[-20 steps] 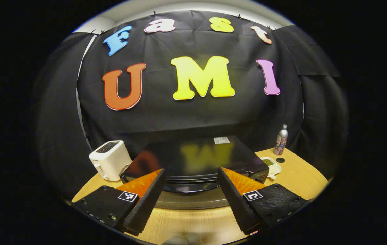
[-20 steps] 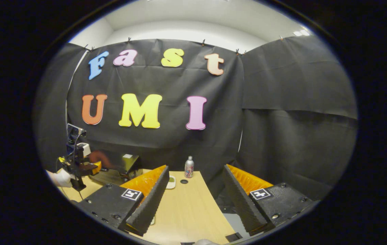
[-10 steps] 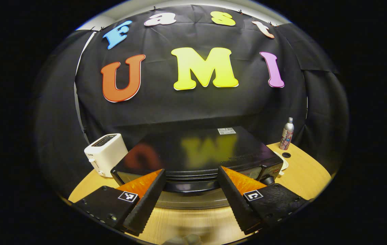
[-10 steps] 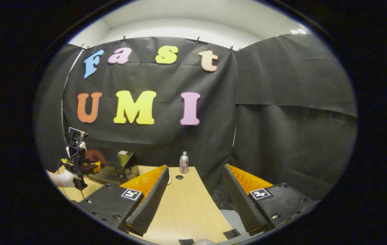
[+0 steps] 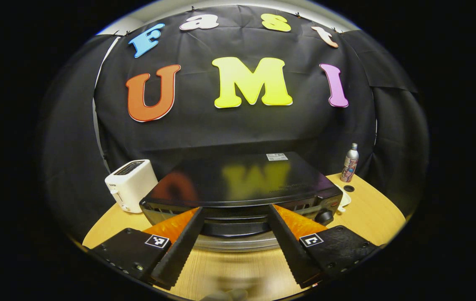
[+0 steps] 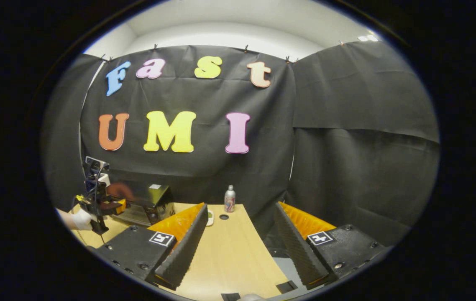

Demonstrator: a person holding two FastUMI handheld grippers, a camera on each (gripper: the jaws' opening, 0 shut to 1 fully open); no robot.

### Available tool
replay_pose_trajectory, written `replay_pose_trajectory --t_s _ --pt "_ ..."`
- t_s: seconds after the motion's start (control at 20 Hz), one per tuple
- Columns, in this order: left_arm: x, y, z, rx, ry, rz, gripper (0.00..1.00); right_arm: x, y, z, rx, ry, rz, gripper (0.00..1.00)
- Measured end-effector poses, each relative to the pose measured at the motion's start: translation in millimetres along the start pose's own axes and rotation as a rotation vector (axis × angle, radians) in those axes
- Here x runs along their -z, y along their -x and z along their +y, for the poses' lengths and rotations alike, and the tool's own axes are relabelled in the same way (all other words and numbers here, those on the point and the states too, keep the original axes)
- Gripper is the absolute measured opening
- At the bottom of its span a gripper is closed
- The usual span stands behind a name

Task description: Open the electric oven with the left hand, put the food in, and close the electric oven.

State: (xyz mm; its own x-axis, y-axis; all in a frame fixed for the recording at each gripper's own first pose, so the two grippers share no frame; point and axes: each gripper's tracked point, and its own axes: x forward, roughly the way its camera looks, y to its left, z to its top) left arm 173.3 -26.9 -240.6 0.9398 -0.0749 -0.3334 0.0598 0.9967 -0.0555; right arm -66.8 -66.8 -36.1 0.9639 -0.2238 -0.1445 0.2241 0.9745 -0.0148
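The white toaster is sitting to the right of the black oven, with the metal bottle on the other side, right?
Not quite. In the left gripper view the white toaster sits to the left of the black oven; the metal bottle is on the right side.

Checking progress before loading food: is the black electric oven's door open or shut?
Cannot tell. The left gripper, fingers apart, sits at the black electric oven front by a metallic handle bar, but the door face is hidden.
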Motion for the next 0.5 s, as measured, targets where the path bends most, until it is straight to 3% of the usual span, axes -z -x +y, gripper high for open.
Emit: replay_pose_trajectory --t_s 0.5 --pt "44 45 -2 0.054 0.012 0.069 0.97 1 -2 28 -0.07 -0.003 -0.018 0.96"
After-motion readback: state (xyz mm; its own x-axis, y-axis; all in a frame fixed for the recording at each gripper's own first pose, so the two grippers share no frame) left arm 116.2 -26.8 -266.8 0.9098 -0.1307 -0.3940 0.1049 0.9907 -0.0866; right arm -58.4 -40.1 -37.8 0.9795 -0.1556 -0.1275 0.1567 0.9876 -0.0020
